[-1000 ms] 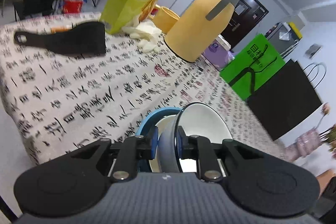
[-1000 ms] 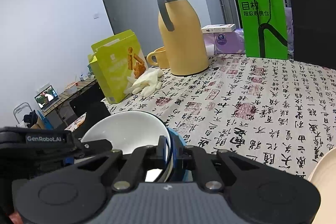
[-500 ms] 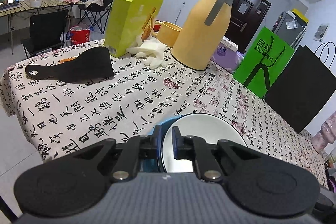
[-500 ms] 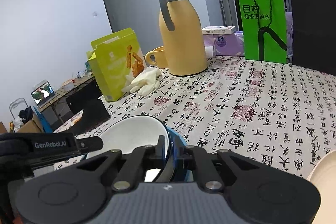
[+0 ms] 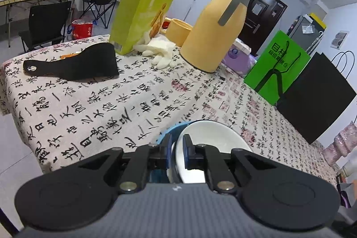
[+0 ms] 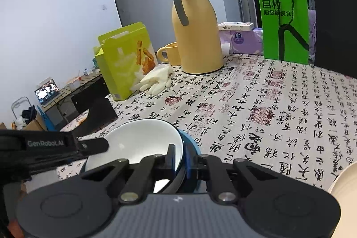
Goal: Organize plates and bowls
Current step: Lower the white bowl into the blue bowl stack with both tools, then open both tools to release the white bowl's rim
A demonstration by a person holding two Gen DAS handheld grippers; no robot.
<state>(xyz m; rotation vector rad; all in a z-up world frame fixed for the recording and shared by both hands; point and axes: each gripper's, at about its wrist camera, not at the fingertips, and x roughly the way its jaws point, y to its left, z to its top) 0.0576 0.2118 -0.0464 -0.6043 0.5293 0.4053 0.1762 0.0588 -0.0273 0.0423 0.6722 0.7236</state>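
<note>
Right wrist: one white bowl (image 6: 138, 139), both jaws clamped on rim; one blue plate (image 6: 193, 150) beneath.

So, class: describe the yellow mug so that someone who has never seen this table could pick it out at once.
Start at the tall yellow jug with the grey handle, standing on the calligraphy cloth. The mug sits just behind it, between the jug and the lime box. It matches the jug's yellow but is short, open-topped, with a loop handle.

Both wrist views look close over the bowl (image 5: 212, 137), seemingly from opposite sides
</note>
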